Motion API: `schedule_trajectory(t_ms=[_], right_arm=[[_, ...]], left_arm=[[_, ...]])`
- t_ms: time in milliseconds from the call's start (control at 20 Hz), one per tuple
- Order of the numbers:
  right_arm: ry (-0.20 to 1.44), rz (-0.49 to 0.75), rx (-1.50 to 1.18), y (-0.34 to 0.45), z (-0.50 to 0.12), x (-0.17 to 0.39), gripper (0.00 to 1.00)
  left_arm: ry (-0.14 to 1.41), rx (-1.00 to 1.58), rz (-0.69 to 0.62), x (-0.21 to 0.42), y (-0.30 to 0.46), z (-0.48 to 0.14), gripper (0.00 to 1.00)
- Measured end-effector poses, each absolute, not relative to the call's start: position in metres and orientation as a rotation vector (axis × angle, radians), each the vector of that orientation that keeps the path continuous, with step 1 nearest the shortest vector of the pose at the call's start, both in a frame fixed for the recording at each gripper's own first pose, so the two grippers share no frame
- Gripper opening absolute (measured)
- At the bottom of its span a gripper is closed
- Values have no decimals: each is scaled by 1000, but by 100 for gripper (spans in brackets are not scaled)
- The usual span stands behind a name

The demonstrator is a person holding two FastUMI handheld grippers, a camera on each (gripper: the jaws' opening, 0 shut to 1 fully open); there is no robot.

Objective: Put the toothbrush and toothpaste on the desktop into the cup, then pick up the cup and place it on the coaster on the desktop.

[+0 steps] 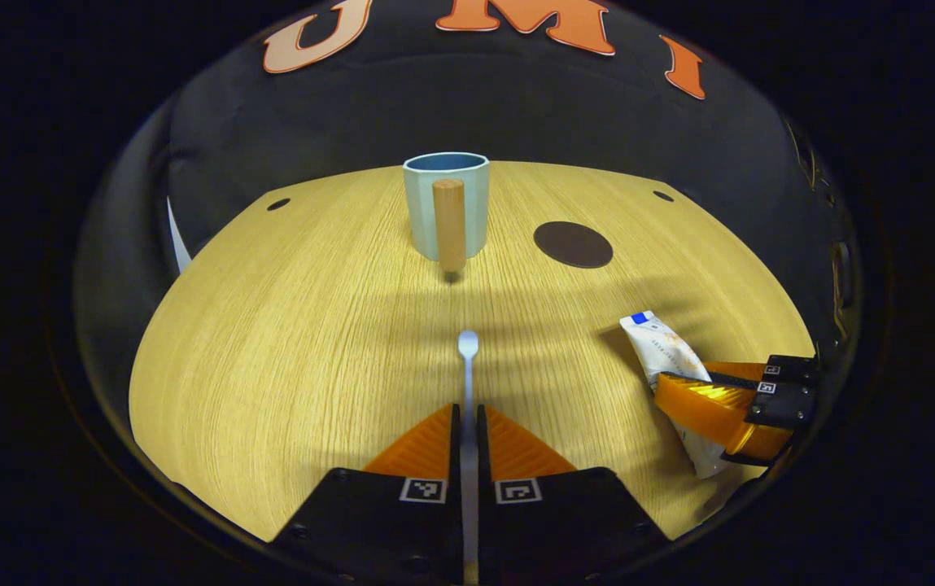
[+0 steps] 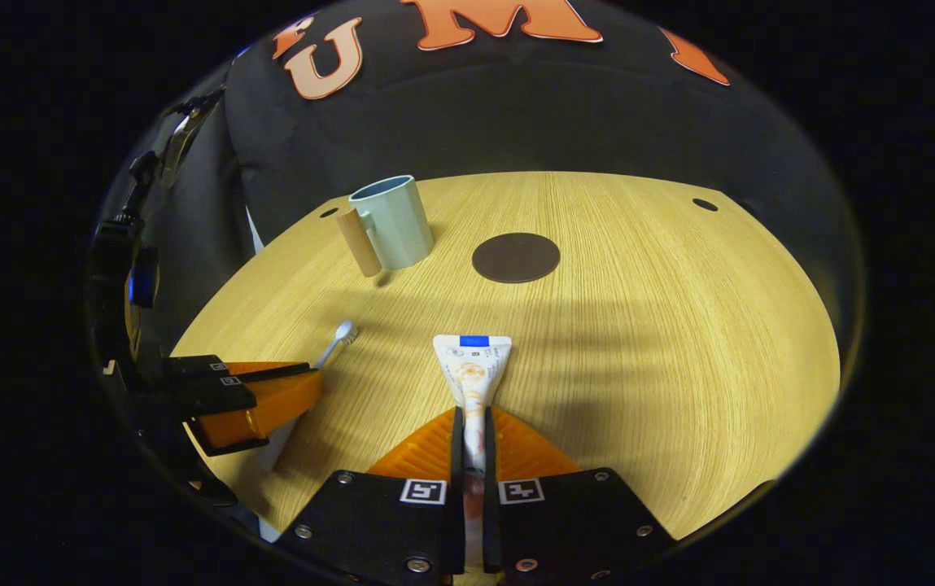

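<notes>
While the toothbrush (image 1: pixel 467 358) sits pinched in my left gripper (image 1: pixel 467 419) and the toothpaste (image 2: pixel 474 370) in my right gripper (image 2: pixel 473 423), both low over the desktop (image 1: pixel 288 342), I note cup (image 1: pixel 445 203) and coaster (image 1: pixel 573 244) well beyond, apart.

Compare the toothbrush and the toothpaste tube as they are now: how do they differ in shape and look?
The toothbrush is a thin, pale stick with a small rounded head; the toothpaste tube is wide and flat, white with a blue band at its far end. The toothbrush is gripped by the left gripper, the toothpaste tube by the right gripper. Both point forward toward the cup, and neither is in it yet.
</notes>
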State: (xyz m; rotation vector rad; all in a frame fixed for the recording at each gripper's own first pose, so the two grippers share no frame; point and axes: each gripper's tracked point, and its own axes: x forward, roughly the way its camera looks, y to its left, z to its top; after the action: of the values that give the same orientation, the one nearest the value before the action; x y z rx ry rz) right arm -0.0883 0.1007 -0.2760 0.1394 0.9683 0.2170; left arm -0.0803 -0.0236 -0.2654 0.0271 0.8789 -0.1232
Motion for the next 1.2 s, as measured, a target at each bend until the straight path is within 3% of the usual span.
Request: schedule_trajectory(t_ms=[500,1200], right_arm=[[842,196,141,88,-249,-66,9],[602,151,113,56,-171,-16,9]], left_arm=[[741,7,-134,-63,-4,-255,5],[288,-91,-109,-38,78,-150,5]])
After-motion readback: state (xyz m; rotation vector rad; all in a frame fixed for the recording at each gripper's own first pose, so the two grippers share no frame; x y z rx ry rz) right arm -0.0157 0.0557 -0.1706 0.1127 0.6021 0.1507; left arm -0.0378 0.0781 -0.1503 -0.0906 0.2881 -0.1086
